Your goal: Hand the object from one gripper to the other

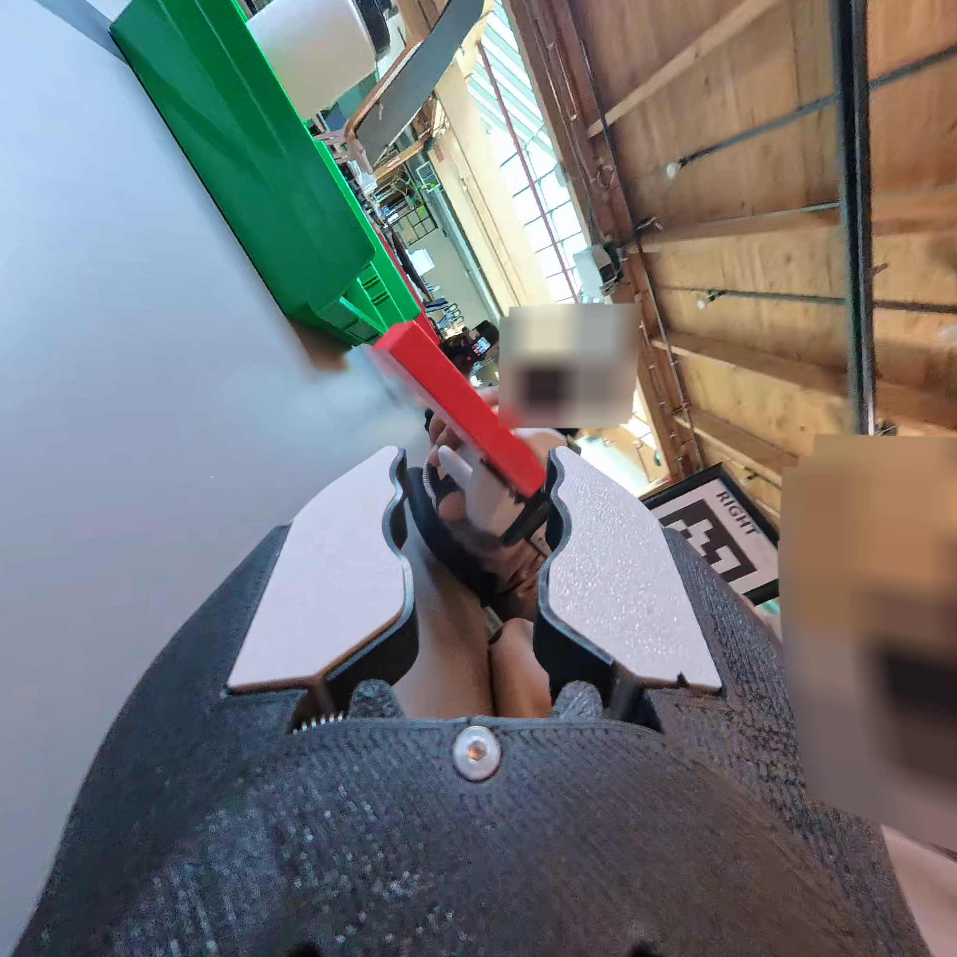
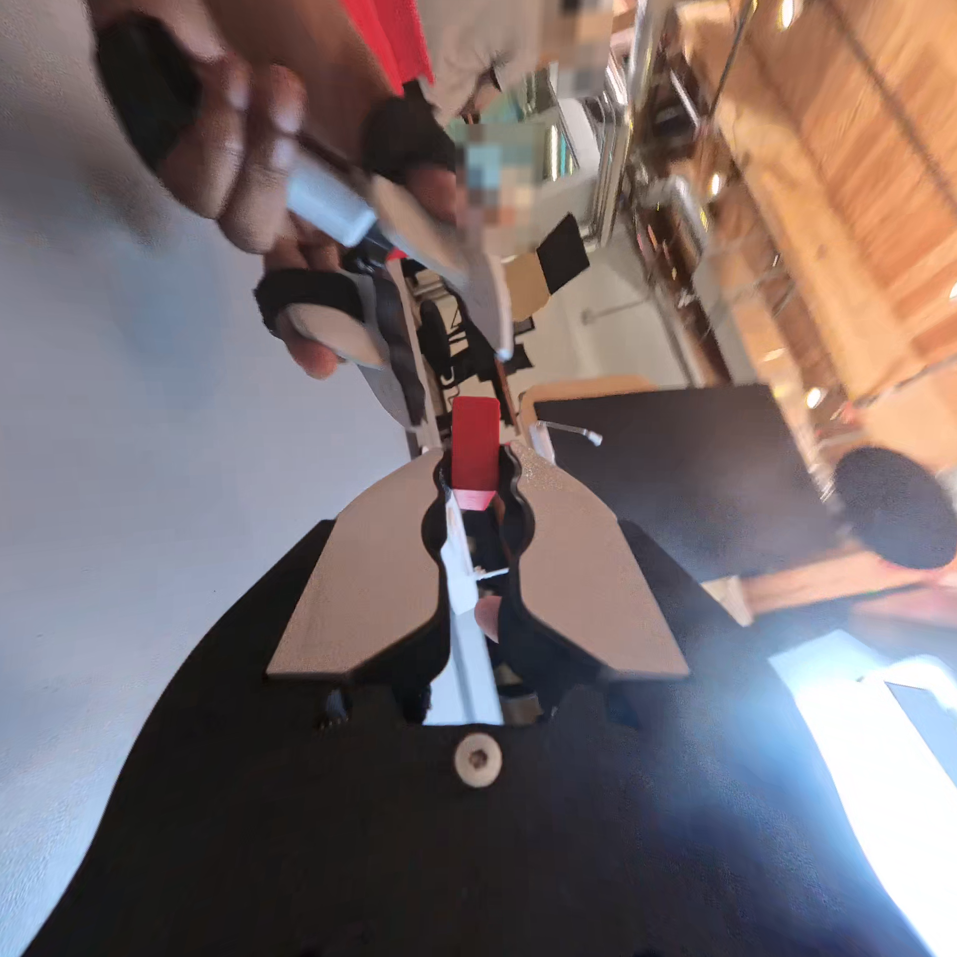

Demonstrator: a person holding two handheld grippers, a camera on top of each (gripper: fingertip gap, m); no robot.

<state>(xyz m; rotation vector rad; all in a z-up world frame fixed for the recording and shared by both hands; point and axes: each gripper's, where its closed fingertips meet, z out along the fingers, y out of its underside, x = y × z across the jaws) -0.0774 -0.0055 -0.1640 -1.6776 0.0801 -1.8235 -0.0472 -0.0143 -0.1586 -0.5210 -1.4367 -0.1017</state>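
Observation:
A long red block [image 1: 455,409] is held at its near end by my right gripper [image 2: 475,461], which is shut on it; the block [image 2: 475,445] sticks out past the fingertips. In the left wrist view the right gripper [image 1: 510,510] holds the block slanted, just beyond my left gripper [image 1: 474,466]. The left gripper is open and empty, its jaws wide apart, with the block's held end close to its right fingertip [image 1: 562,476]. In the right wrist view the left gripper [image 2: 383,290] shows blurred at the upper left, held by a hand [image 2: 233,155].
A green crate [image 1: 248,171] stands on the white table [image 1: 103,362] beyond the block. A black-and-white marker board [image 1: 725,544] is on the right gripper. A dark panel [image 2: 673,466] and a person [image 2: 890,507] are at the right. The gap from one gripper's tips to the other's is roughly 4 centimeters.

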